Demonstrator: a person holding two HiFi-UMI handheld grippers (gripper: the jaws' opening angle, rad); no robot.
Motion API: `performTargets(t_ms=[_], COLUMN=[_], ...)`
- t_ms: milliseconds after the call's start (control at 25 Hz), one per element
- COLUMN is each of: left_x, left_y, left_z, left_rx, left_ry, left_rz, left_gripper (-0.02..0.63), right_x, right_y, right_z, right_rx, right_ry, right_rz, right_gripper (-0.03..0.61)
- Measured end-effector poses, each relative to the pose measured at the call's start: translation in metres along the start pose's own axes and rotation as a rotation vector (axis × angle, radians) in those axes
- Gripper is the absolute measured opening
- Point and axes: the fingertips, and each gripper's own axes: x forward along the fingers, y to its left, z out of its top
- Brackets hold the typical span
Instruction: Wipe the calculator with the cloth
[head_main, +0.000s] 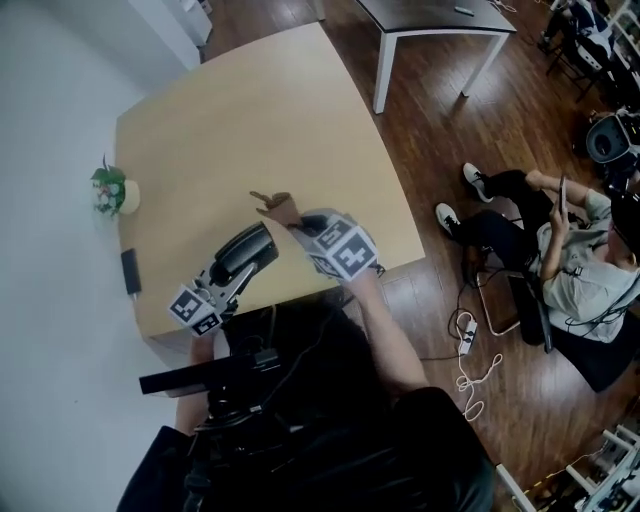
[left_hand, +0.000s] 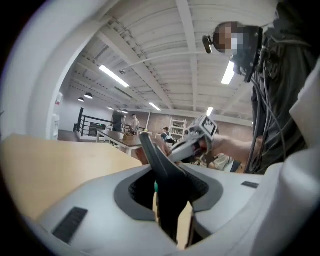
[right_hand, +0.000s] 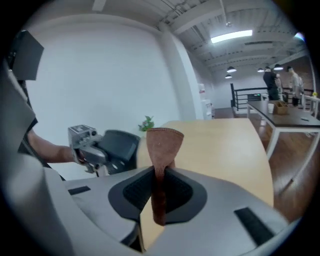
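The left gripper (head_main: 236, 274) has its jaws part-way closed and clamped on the calculator (head_main: 248, 252). In the left gripper view the calculator stands edge-on between the pads, a dark flat slab gripped by its lower part, with the rest rising past the jaw tips and leaning to the left. It is held up off the light wooden tabletop (head_main: 250, 110), which lies below and ahead of those jaws.

The right gripper (right_hand: 160, 192) has its jaws pressed narrow on the cloth (right_hand: 162, 142). This brown piece is pinched in a fold between the pads, and its rounded top stands up above and beyond the jaw tips. A short end hangs down through the gap on the near side.

The two grippers face each other. Seen from the right jaws, the calculator and the left gripper sit to the left of the cloth, at about its height. Seen from the left jaws, the right gripper is just behind and to the right of the calculator's raised edge. The cloth and the calculator are close together, though at these angles it is hard to say whether they touch.

Beyond the right jaws, past the cloth, a small potted plant (head_main: 110, 190) stands at the tabletop's far edge by the white wall. A small dark flat object (head_main: 130, 270) lies on the tabletop beside the left gripper. A person (head_main: 560, 240) sits on a chair off to the right of the right gripper.
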Motion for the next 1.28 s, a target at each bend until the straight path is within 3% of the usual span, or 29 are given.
performTargets(t_ms=[120, 320, 520, 600, 840, 1040, 1160, 1280], left_x=[-0.013, -0.043, -0.059, -0.071, -0.093, -0.109, -0.122, -0.12], left_y=[0.007, 0.042, 0.085, 0.092, 0.134, 0.184, 0.211, 0.225], left_z=[-0.002, -0.009, -0.019, -0.033, -0.032, -0.032, -0.061, -0.08], left_rx=[-0.139, -0.405, -0.669, -0.742, -0.738, -0.772, -0.764, -0.775], left_ry=[-0.075, -0.197, -0.354, -0.374, -0.398, -0.411, -0.255, -0.144], left_rz=[0.035, 0.135, 0.192, 0.223, 0.217, 0.228, 0.319, 0.354], left_gripper=[0.132, 0.132, 0.132, 0.132, 0.133, 0.132, 0.132, 0.132], right_x=[-0.008, -0.008, 0.006, 0.012, 0.017, 0.032, 0.069, 0.135], right_y=[-0.043, -0.052, -0.058, -0.058, -0.096, -0.11, -0.074, -0.004], right_z=[-0.046, -0.074, -0.067, -0.07, -0.049, -0.018, -0.001, 0.021], right_rx=[0.114, 0.35, 0.381, 0.4, 0.329, 0.302, 0.278, 0.204], right_ry=[0.048, -0.042, -0.069, -0.061, 0.004, 0.044, 0.054, 0.074], right_rz=[-0.1, -0.057, -0.034, -0.037, -0.212, -0.289, -0.234, -0.079], right_gripper=[0.034, 0.034, 0.034, 0.034, 0.034, 0.034, 0.034, 0.034])
